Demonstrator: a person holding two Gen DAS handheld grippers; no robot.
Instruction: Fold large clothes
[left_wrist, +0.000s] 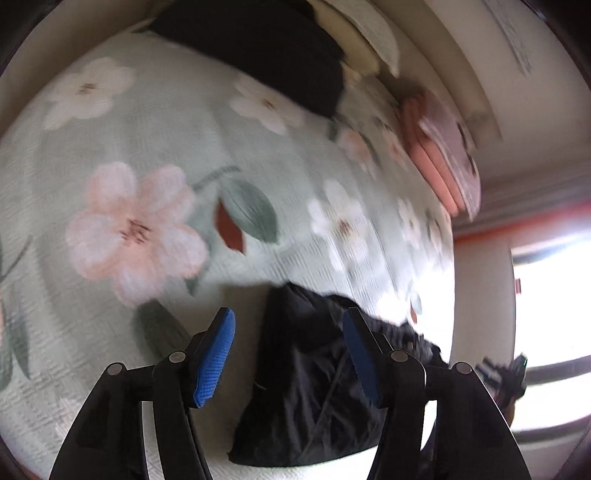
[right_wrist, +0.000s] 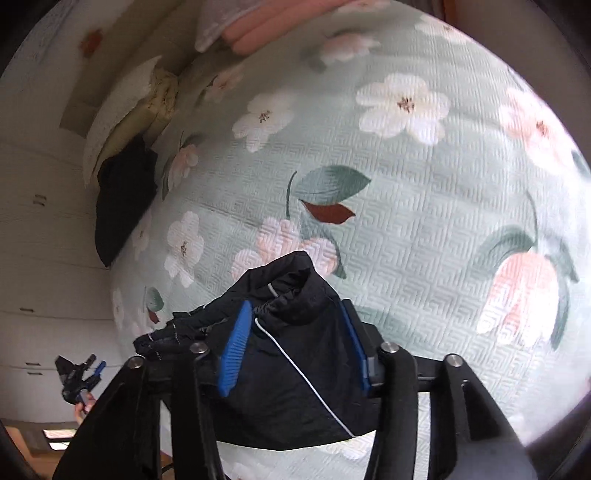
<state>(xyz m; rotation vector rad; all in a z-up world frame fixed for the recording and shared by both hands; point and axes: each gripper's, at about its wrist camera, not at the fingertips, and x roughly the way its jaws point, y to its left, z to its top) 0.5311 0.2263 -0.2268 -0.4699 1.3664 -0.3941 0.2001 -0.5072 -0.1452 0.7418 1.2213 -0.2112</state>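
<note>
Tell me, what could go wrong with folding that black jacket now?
Both the left gripper and right gripper look open, so the bunched black jacket may slump out of shape. It lies near the bed's edge and could slide off. Its white cord might snag a finger.

Black garment lower edge hidden behind right claw arms; pink stack motion-blurred.

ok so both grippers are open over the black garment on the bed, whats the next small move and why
Probably draw both grippers up and back. The left gripper and right gripper stand open, pads off the cloth, and the black garment lies bunched on the floral bedspread, seemingly released. Backing off would show its shape, so the next fold edge can be picked.
</note>
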